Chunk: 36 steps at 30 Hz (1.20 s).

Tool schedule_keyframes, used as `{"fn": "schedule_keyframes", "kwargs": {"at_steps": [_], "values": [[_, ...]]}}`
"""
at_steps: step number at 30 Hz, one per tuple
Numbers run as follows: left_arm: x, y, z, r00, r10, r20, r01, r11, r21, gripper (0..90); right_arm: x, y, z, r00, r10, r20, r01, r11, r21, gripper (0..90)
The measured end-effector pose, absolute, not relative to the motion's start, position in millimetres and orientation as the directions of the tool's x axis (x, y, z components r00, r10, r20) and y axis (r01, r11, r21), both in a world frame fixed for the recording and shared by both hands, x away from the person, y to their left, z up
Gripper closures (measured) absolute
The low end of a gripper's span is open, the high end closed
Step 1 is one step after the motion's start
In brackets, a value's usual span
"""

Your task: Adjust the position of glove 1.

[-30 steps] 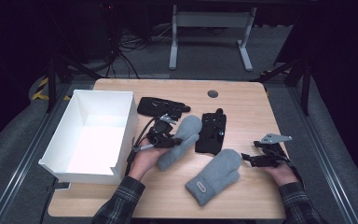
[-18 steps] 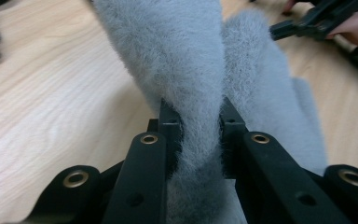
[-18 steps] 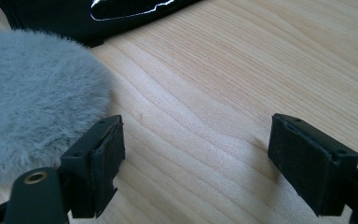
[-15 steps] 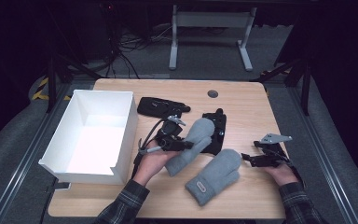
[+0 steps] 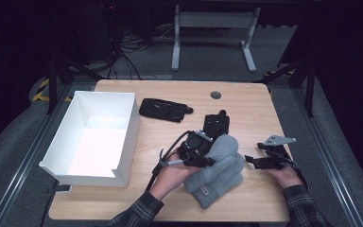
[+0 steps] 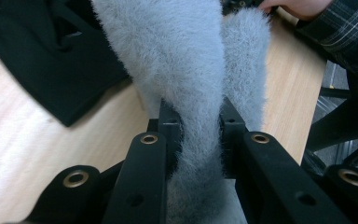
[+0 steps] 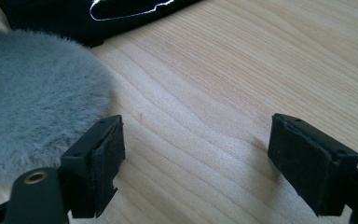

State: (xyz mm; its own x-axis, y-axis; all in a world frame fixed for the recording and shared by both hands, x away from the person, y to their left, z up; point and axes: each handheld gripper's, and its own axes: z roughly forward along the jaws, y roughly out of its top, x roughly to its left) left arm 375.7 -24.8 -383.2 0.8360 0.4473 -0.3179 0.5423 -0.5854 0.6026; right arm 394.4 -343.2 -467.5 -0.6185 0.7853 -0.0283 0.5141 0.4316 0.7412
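Left gripper is clamped on 1 grey mitten, laying it over mitten 2, right of the box. Right gripper sits wide apart, empty. Pairing step; next probably line them up and let go.

No readable text, label, brand, number or sign anywhere in these views.

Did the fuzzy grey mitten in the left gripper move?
Yes. The mitten went right, away from the white box, and now lies over the other mitten.
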Motion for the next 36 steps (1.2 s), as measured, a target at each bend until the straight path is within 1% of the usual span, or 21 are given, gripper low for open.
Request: {"fn": "schedule_keyframes", "kwargs": {"at_steps": [10, 14, 18, 20, 21, 22, 23, 26, 30, 32, 34, 35, 36], "values": [[366, -52, -400, 0.837, 0.443, -0.322, 0.545, -0.621, 0.563, 78.0, 394, -343, -468, -0.618, 0.785, -0.028, 0.514, 0.432, 0.741, 19.2], [366, -57, -407, 0.836, 0.454, -0.308, 0.546, -0.631, 0.551, 77.8, 394, -343, -468, -0.618, 0.785, -0.029, 0.514, 0.432, 0.741, 19.2], [367, -59, -414, 0.834, 0.453, -0.315, 0.550, -0.631, 0.547, 75.1, 394, -343, -468, -0.618, 0.785, -0.028, 0.514, 0.432, 0.741, 19.2], [367, -59, -414, 0.841, 0.448, -0.302, 0.538, -0.639, 0.551, 66.0, 394, -343, -468, -0.618, 0.785, -0.028, 0.514, 0.432, 0.741, 19.2], [367, -59, -413, 0.850, 0.443, -0.286, 0.524, -0.644, 0.557, 66.0, 394, -343, -468, -0.618, 0.785, -0.028, 0.514, 0.432, 0.741, 19.2], [367, -60, -412, 0.861, 0.434, -0.263, 0.503, -0.656, 0.564, 56.6, 394, -343, -468, -0.618, 0.785, -0.028, 0.514, 0.431, 0.741, 19.2], [366, -60, -412, 0.866, 0.430, -0.255, 0.494, -0.663, 0.563, 50.8, 394, -343, -468, -0.618, 0.785, -0.028, 0.514, 0.432, 0.741, 19.2], [367, -58, -409, 0.883, 0.412, -0.227, 0.461, -0.664, 0.589, 41.5, 394, -343, -468, -0.618, 0.785, -0.028, 0.514, 0.432, 0.741, 19.2], [369, -54, -401, 0.896, 0.400, -0.194, 0.430, -0.671, 0.604, 34.3, 394, -343, -468, -0.618, 0.785, -0.030, 0.514, 0.433, 0.741, 19.2], [370, -50, -393, 0.900, 0.397, -0.180, 0.417, -0.663, 0.621, 34.8, 394, -343, -468, -0.619, 0.785, -0.029, 0.514, 0.432, 0.741, 19.2], [372, -42, -389, 0.894, 0.410, -0.183, 0.424, -0.639, 0.642, 41.2, 394, -343, -468, -0.619, 0.785, -0.029, 0.514, 0.432, 0.741, 19.2], [374, -35, -386, 0.889, 0.413, -0.197, 0.435, -0.628, 0.646, 51.6, 394, -343, -468, -0.619, 0.785, -0.029, 0.514, 0.432, 0.741, 19.2], [376, -30, -384, 0.886, 0.416, -0.206, 0.442, -0.623, 0.645, 57.7, 394, -343, -468, -0.619, 0.785, -0.029, 0.514, 0.432, 0.741, 19.2]]}}
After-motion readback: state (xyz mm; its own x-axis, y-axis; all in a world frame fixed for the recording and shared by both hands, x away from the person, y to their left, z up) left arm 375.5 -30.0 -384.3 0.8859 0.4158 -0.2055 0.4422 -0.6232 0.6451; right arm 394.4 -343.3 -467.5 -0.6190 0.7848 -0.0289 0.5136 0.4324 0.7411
